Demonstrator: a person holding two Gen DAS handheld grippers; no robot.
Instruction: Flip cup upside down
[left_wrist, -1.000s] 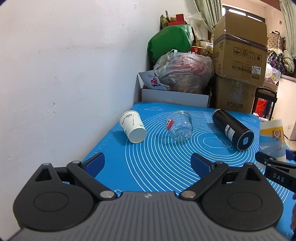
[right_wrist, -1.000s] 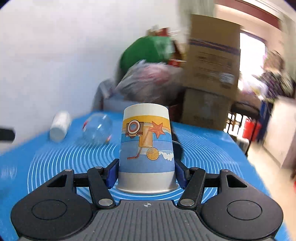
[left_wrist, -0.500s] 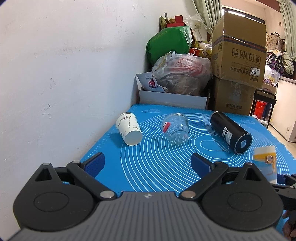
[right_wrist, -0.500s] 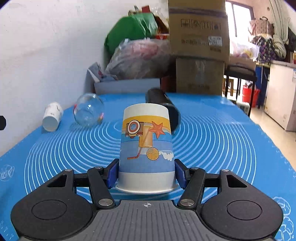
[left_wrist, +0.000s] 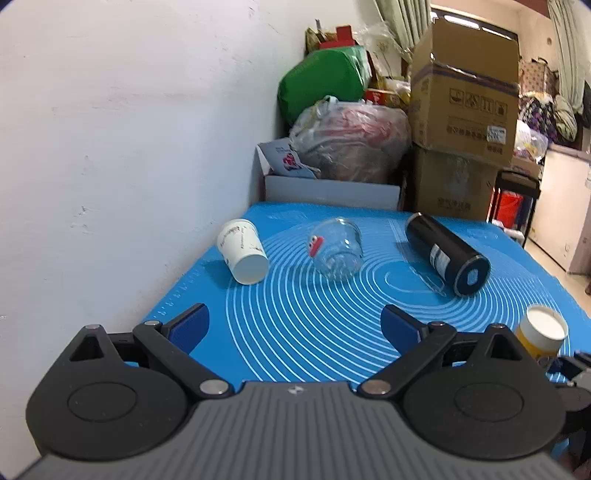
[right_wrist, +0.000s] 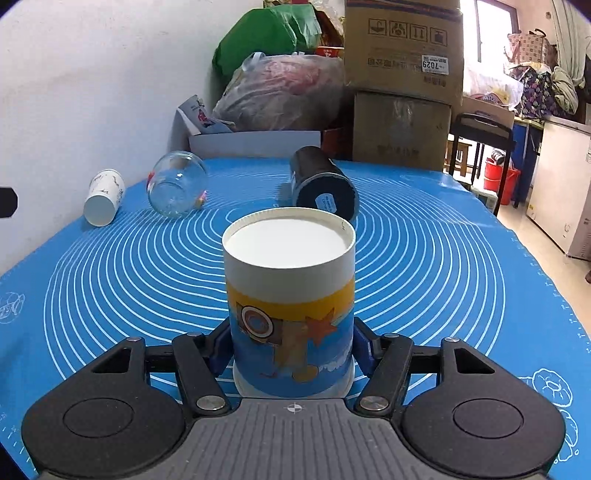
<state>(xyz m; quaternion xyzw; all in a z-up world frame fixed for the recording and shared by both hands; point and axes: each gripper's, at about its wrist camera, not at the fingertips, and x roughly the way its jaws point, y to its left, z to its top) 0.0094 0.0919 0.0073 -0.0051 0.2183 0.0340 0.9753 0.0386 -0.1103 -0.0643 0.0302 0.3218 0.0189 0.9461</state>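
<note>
**Cup upside down in my right gripper**

I see the cup (right_wrist: 290, 306) standing inverted, white base up and rim down at the blue mat (right_wrist: 443, 280), near the mat's front edge. My right gripper (right_wrist: 290, 350) is closed on it, one blue pad on each side low on the printed wall. In the left wrist view the same cup (left_wrist: 541, 332) shows at the far right, base up.

My left gripper (left_wrist: 295, 326) is wide open and holds nothing; it sits over the mat's near left side beside the white wall (left_wrist: 110, 147).

Farther back, three things lie on their sides in a row: a white paper cup (right_wrist: 104, 202) at left, a glass jar (right_wrist: 177, 188) in the middle, and a black bottle (right_wrist: 322, 184) just behind my cup. Beyond the mat, cardboard boxes (right_wrist: 402, 74) are stacked next to plastic bags (right_wrist: 280, 92).
</note>
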